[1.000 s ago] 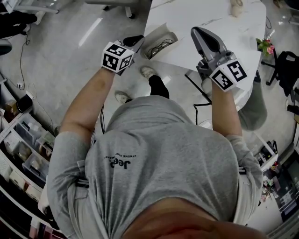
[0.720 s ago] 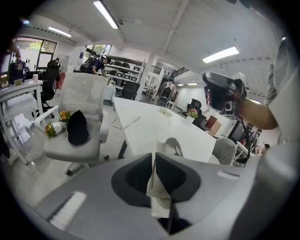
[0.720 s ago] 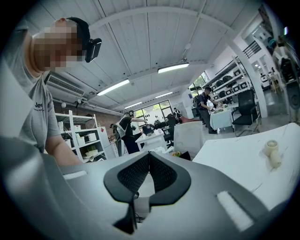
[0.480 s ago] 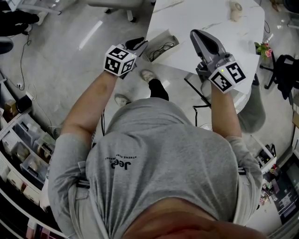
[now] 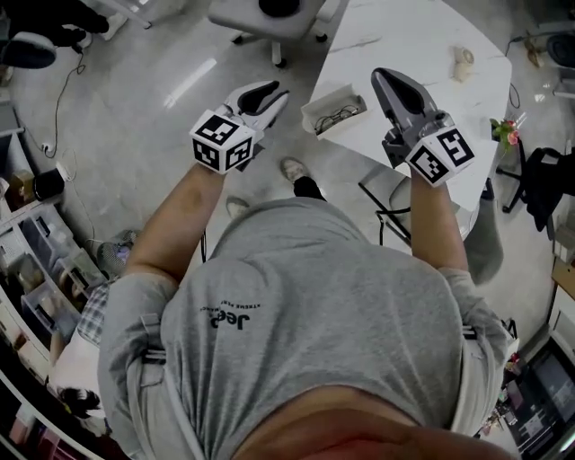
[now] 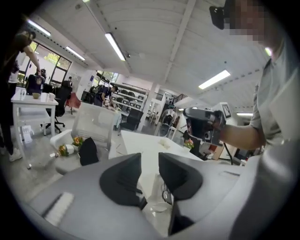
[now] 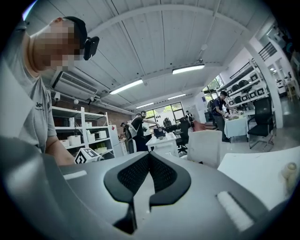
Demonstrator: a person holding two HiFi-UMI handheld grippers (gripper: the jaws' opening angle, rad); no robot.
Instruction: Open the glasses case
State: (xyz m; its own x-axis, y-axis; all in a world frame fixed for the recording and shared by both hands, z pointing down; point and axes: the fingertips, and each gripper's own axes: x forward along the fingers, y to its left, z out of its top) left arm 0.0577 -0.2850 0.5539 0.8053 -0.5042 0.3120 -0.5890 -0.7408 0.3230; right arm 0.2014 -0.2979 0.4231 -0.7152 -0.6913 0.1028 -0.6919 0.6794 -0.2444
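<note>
The glasses case (image 5: 334, 110) lies open near the corner of the white table (image 5: 404, 27), with a pair of glasses (image 5: 341, 114) inside. My left gripper (image 5: 266, 95) hangs to the case's left, off the table edge and clear of it. Its jaws are opening, and nothing is between them. In the left gripper view the left gripper (image 6: 149, 159) shows a narrow gap, with the case (image 6: 159, 194) low beyond it. My right gripper (image 5: 392, 83) hovers above the table to the case's right. Seen in its own view, the right gripper (image 7: 149, 157) is shut and empty.
A small roll (image 5: 463, 63) sits farther back on the table, and a little flower pot (image 5: 508, 133) is near its right edge. An office chair (image 5: 269, 18) stands beyond the table's left side. A chair (image 5: 386, 193) is tucked under the table. Shelves with boxes (image 5: 36, 269) line the left.
Both grippers have risen. The left gripper has drawn away from the case's left end and its jaws have parted a little. The case stays open on the table.
</note>
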